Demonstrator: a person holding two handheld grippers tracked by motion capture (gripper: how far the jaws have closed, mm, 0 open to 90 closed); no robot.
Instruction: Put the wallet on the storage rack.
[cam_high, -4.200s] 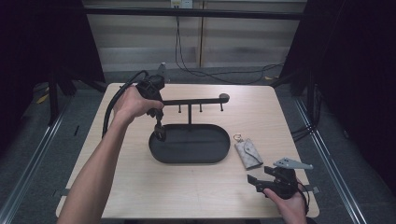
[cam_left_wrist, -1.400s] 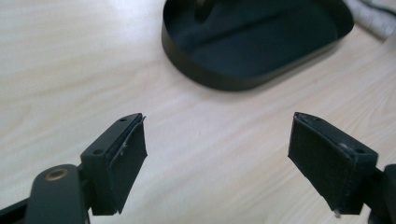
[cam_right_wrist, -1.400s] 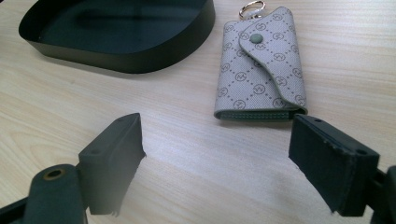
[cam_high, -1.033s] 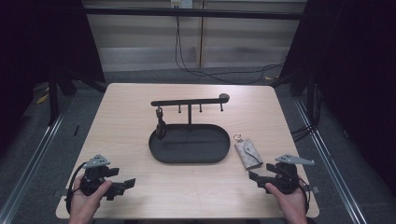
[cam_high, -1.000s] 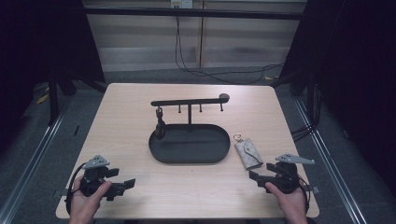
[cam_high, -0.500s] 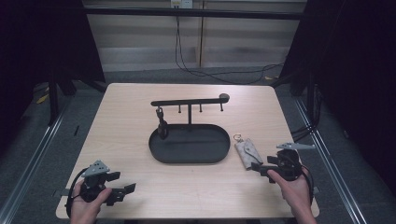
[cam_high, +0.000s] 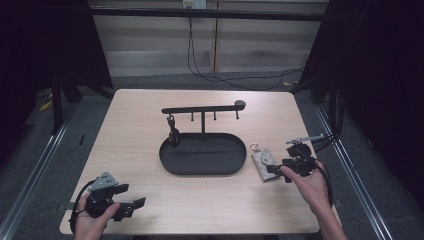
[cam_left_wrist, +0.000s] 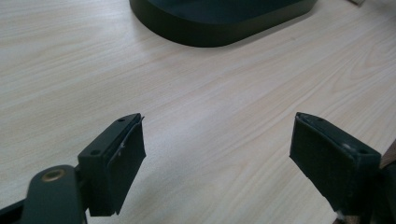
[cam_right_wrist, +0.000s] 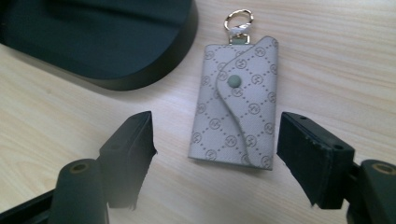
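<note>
at the right near side of the table (cam_high: 150, 115), the right gripper (cam_high: 280, 171) is now brought up to the grey key pouch (cam_high: 265, 163); a second ago it was parked nearer the edge, clear of the pouch. its jaws have just been closing and are seen straddling the pouch (cam_right_wrist: 236, 100) in the right gripper view, pads not yet pressing on it, so nothing is gripped. the pouch lies flat just right of the black oval tray (cam_high: 202, 170), clasp (cam_right_wrist: 238, 21) pointing far. a pick for the hook bar (cam_high: 200, 108) is judged to be starting. the left gripper (cam_high: 132, 207) is unmoved at the near left, jaws apart and empty over bare wood.
</note>
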